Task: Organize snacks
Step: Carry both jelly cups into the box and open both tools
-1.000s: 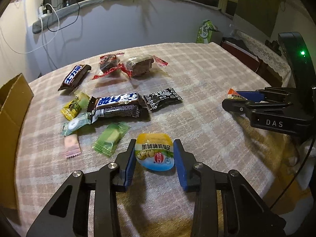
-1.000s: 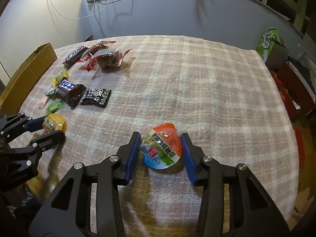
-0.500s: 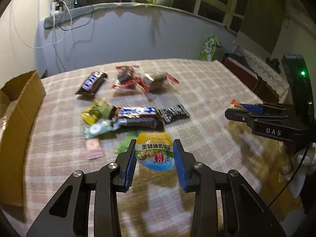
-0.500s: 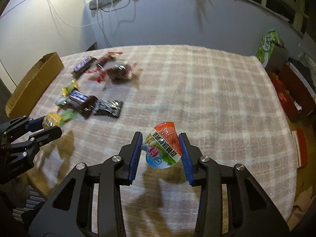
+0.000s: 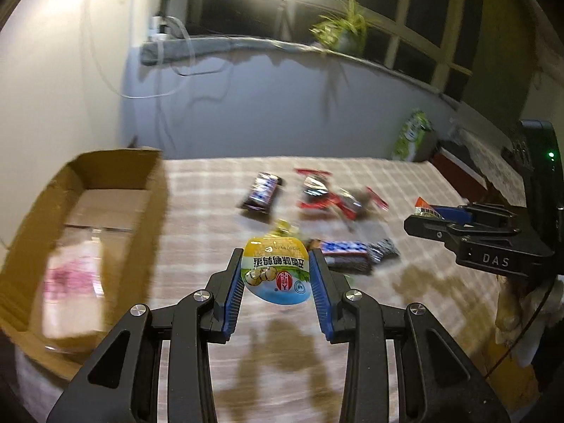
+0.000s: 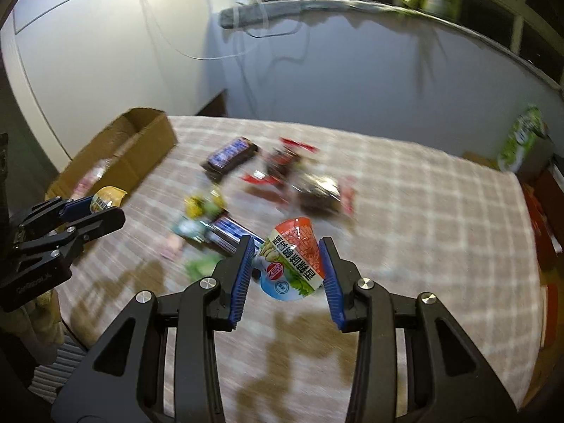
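My left gripper (image 5: 276, 257) is shut on a yellow snack pouch (image 5: 276, 275) and holds it in the air above the checked tablecloth (image 5: 211, 190). My right gripper (image 6: 287, 246) is shut on an orange-topped snack pouch (image 6: 294, 257), also off the table. In the left wrist view the right gripper (image 5: 423, 215) shows at the right edge. The left gripper (image 6: 102, 208) and its yellow pouch (image 6: 105, 195) sit at the left of the right wrist view, near an open cardboard box (image 5: 116, 162) (image 6: 141, 123).
Several loose snacks lie mid-table: a dark chocolate bar (image 5: 262, 194) (image 6: 229, 157), red-wrapped sweets (image 5: 331, 197) (image 6: 292, 169), another bar (image 5: 345, 250) and small candies. The box holds some packets. A green bag (image 6: 521, 137) stands at the far right corner.
Both grippers have risen off the table with their pouches and swung left. The cardboard box has come far more into view, and the scene is motion-blurred.
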Motion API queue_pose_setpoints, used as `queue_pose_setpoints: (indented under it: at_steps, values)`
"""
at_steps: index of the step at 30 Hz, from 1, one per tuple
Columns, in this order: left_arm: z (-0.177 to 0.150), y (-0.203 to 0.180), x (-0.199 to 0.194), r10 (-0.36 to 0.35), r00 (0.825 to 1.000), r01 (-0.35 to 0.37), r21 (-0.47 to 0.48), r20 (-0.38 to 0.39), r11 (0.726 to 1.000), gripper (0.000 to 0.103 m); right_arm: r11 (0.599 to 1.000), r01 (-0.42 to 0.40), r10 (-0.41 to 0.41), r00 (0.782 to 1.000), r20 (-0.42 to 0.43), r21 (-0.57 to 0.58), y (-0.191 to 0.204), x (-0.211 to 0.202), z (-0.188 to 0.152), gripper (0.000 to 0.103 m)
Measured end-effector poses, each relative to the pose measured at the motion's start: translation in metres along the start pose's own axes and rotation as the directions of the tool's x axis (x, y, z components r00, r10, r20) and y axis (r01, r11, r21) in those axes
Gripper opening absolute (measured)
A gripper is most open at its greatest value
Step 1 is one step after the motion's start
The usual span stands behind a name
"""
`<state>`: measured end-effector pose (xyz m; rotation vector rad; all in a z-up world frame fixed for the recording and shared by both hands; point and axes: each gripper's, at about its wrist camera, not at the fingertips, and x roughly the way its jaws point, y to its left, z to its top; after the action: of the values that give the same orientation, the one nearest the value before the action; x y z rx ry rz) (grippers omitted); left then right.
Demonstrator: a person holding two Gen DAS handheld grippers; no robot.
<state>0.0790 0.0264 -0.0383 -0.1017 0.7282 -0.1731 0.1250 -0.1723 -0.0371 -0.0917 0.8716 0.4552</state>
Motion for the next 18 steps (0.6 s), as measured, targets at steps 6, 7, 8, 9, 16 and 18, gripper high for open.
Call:
queue_pose_setpoints:
  at_steps: [6,7,8,9,16,18]
  values:
    - [0.005,0.041,-0.015,0.069,0.997,-0.067,-0.064,0.029,0.996,0.034,0.994,-0.059,0.061,0.998,0.02,-0.088,0.046,0.015,0.032,0.039]
    - [0.005,0.046,-0.018,0.081,0.996,-0.078,-0.073,0.033,0.994,0.034,0.992,-0.07,0.072,0.997,0.019,-0.102,0.054,0.019,0.037,0.039]
    - [0.006,0.052,-0.021,0.092,0.995,-0.089,-0.082,0.037,0.993,0.034,0.99,-0.08,0.082,0.996,0.017,-0.113,0.061,0.024,0.041,0.039]
    - [0.006,0.06,-0.025,0.107,0.993,-0.103,-0.094,0.042,0.99,0.034,0.988,-0.093,0.095,0.995,0.015,-0.125,0.07,0.03,0.046,0.039]
    - [0.004,0.097,-0.042,0.185,0.981,-0.175,-0.144,0.059,0.974,0.034,0.97,-0.181,0.18,0.983,-0.022,-0.162,0.117,0.061,0.074,0.039]
    - [0.002,0.109,-0.045,0.207,0.977,-0.196,-0.162,0.056,0.967,0.034,0.964,-0.201,0.199,0.98,-0.03,-0.175,0.131,0.068,0.081,0.039]
